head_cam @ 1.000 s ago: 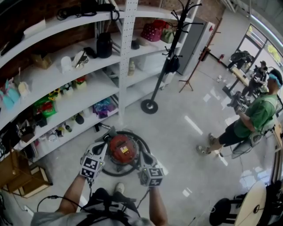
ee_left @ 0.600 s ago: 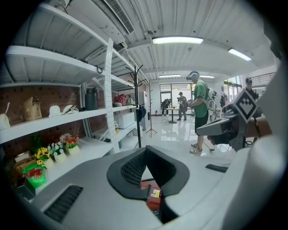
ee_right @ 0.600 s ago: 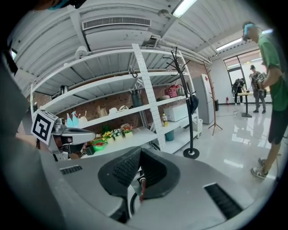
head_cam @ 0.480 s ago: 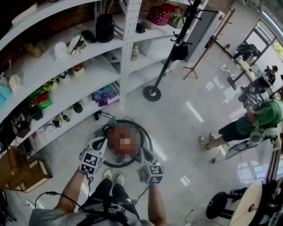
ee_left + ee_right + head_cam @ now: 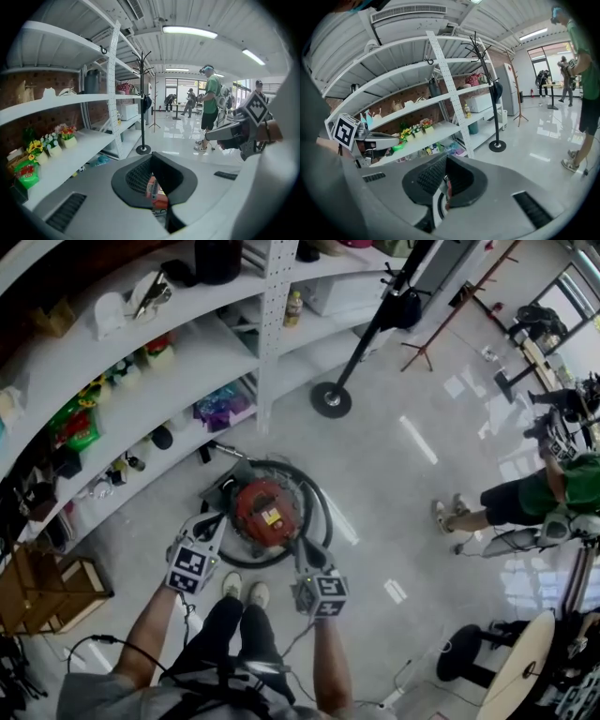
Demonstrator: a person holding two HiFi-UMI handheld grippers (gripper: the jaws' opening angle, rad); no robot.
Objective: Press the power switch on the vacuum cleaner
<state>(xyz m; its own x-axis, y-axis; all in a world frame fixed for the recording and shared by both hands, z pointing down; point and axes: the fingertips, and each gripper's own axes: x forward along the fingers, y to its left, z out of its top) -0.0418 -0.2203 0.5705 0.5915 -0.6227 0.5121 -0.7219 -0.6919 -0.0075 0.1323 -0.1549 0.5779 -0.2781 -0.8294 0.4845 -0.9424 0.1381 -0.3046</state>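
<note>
Grey floor | one vacuum cleaner | two tools | left tool closed, empty | right tool closed, empty

Vacuum cleaner — glossy red plastic; floor — polished, reflective; shelves matt white.

One vacuum cleaner; two tongs: left tongs, right tongs; one coat stand; one stool.

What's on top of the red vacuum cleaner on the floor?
A yellow label sits on top of the vacuum cleaner; a black hose coils around it. Its underside and anything beneath it are hidden.
</note>
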